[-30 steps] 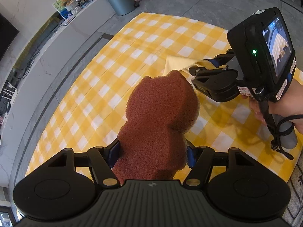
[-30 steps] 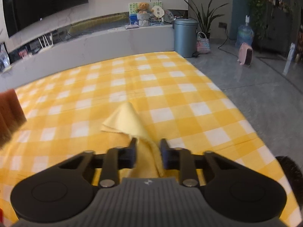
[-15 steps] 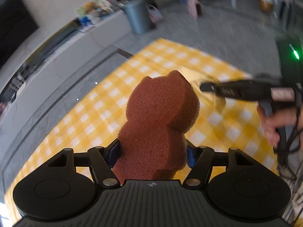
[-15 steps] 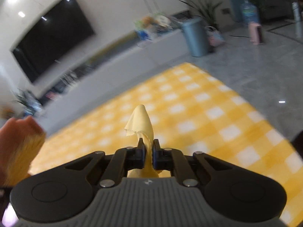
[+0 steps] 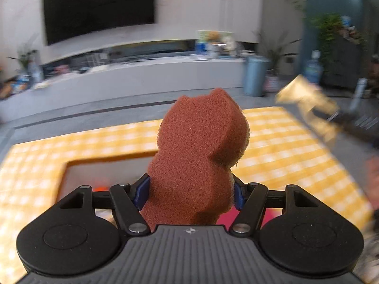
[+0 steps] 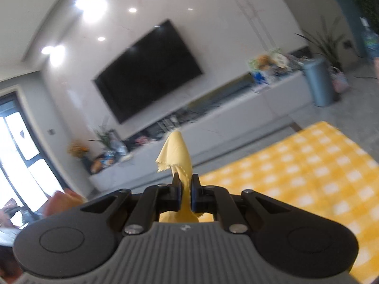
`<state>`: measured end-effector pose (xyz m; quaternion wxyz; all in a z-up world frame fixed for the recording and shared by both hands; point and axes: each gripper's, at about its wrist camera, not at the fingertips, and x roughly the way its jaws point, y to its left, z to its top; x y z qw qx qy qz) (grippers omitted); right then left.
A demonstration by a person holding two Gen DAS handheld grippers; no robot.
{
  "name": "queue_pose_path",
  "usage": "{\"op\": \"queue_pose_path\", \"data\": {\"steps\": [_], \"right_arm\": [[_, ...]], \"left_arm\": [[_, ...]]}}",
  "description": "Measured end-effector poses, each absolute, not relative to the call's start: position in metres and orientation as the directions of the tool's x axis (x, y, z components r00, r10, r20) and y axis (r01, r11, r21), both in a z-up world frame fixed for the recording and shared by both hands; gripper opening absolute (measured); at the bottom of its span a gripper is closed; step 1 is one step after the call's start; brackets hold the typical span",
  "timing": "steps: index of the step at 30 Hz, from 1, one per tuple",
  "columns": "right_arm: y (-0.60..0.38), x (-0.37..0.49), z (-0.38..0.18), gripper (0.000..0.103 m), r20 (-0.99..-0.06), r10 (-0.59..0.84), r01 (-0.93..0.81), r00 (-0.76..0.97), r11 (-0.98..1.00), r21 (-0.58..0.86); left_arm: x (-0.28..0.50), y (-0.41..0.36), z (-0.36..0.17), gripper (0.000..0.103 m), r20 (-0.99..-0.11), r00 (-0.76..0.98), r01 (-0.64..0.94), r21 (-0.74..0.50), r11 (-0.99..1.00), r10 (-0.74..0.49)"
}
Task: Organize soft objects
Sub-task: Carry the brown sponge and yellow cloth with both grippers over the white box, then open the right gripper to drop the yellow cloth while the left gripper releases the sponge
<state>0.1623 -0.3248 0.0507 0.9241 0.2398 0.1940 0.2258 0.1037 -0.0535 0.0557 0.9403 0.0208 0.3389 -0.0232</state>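
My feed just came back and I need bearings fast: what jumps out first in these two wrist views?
In the left wrist view, a brown bear-shaped sponge fills the middle, clamped in the left claw above the yellow checked cloth. In the right wrist view, the right claw is shut on a pale yellow cloth that sticks up in front of the big black TV.

Left wrist view: looks past your fingers (image 5: 142,190), angled down.
Right wrist view: nearly level, tilted.
Shared: television (image 5: 99,7) (image 6: 149,71) beyond both.
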Motion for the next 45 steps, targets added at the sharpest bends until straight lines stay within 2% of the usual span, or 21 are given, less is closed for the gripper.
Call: {"op": "queue_pose_path", "data": {"steps": [4,7,13,18,20,24,26,31,36,40,43,44,45], "right_arm": [[-0.288,0.146,0.068,0.006,-0.229,0.57,-0.426,0.789,0.776,0.465],[-0.258,0.141,0.069,0.006,-0.252,0.61,-0.474,0.751,0.764,0.437],[-0.197,0.133,0.064,0.006,-0.323,0.71,-0.599,0.626,0.703,0.384],[-0.17,0.136,0.058,0.006,-0.377,0.705,-0.606,0.601,0.709,0.361],[-0.166,0.137,0.056,0.006,-0.393,0.694,-0.594,0.603,0.72,0.358],[-0.16,0.142,0.055,0.006,-0.417,0.677,-0.572,0.607,0.736,0.362],[-0.156,0.14,0.056,0.006,-0.425,0.675,-0.576,0.604,0.737,0.353],[-0.12,0.141,0.056,0.006,-0.478,0.644,-0.591,0.597,0.756,0.281],[-0.068,0.143,0.047,0.006,-0.552,0.598,-0.607,0.581,0.77,0.196],[-0.03,0.158,0.034,0.006,-0.629,0.543,-0.599,0.555,0.786,0.15],[-0.013,0.168,0.029,0.006,-0.652,0.516,-0.59,0.556,0.797,0.128],[-0.012,0.171,0.028,0.01,-0.65,0.511,-0.582,0.562,0.803,0.128],[-0.012,0.175,0.027,0.02,-0.646,0.511,-0.571,0.567,0.809,0.139]], "left_arm": [[0.103,-0.038,0.028,0.076,-0.673,0.736,-0.01,0.105,0.994,0.078],[0.107,-0.022,0.015,0.076,-0.7,0.706,-0.044,0.111,0.993,0.109],[0.106,-0.007,0.002,0.078,-0.75,0.659,-0.034,0.055,0.998,0.064],[0.095,-0.008,-0.004,0.089,-0.754,0.657,0.076,0.076,0.994,0.007],[0.088,-0.006,-0.001,0.09,-0.745,0.665,0.107,0.031,0.994,-0.048],[0.071,0.02,0.014,0.092,-0.701,0.682,0.119,-0.175,0.977,-0.209],[0.063,0.035,0.024,0.093,-0.673,0.701,0.1,-0.234,0.967,-0.236],[0.044,0.068,0.049,0.093,-0.626,0.771,-0.017,-0.201,0.979,-0.115],[0.033,0.085,0.051,0.099,-0.583,0.812,-0.105,-0.076,0.992,0.042],[0.035,0.092,0.045,0.099,-0.592,0.803,-0.128,-0.059,0.99,0.068],[0.037,0.095,0.042,0.099,-0.607,0.791,-0.149,-0.075,0.986,0.073],[0.037,0.094,0.041,0.099,-0.618,0.783,-0.15,-0.074,0.986,0.073],[0.038,0.093,0.041,0.099,-0.631,0.773,-0.152,-0.07,0.986,0.075]]}}
